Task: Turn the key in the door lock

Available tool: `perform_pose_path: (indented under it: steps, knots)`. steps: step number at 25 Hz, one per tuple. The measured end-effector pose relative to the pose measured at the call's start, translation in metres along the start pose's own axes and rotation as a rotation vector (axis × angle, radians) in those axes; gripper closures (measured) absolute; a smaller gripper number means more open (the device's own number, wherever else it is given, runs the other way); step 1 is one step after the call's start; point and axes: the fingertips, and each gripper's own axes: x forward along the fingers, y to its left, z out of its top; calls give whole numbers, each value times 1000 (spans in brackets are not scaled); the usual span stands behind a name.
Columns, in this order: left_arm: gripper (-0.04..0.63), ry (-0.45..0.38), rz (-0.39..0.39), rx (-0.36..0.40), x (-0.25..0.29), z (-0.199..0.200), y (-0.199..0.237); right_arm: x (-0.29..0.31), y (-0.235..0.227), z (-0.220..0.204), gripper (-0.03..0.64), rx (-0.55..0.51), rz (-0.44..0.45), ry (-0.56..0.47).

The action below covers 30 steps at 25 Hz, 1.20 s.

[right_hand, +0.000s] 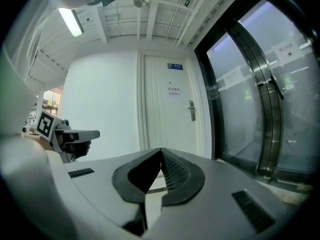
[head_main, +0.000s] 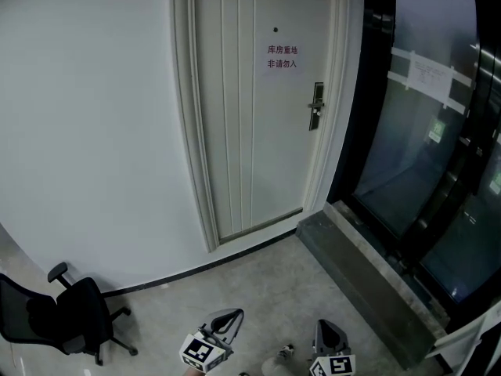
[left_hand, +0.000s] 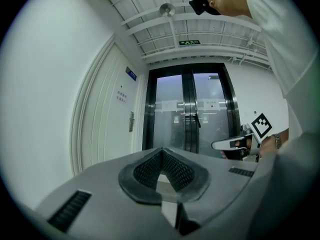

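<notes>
Step in hand, by my judgement: approach. My left gripper and right gripper are both closed and empty, low over the grey speckled floor and well apart from the white panelled door. The metal lock plate sits at the door's right edge; no key is discernible. The next move calls for closing in and aligning one gripper with the lock. Black-framed glass doors stand to the right.

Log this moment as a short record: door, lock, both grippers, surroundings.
door: white door, closed, with a sign on it
lock: handle plate at the door's right edge; any key is too small to tell
left gripper: closed, well short of the door
right gripper: closed, well short of the door
surroundings: black office chair at left, glass doors at right
</notes>
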Motion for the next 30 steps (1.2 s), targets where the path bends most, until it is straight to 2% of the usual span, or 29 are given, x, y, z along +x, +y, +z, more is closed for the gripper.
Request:
perform_pose_path:
  steps: [5,10,14,22,27,30]
  knots:
    - [592,7,5,-3,56,9,20,61,-33,9,614,18,21,-5]
    - [592,14,-12,20,131,18,34,111,-85,23,614,11,35,-2]
    - [592,-10,15,40,193,24,49,150,-132,34,614,-1,47,5]
    - [592,19,53,76,292,28,64,223,-216,50,614,-11,69,21]
    - [592,19,90,39,325,28,77,258,-235,52,614,-1,103,37]
    - [592,26,83,24,344,25,89,279,-239,56,614,-6,112,32]
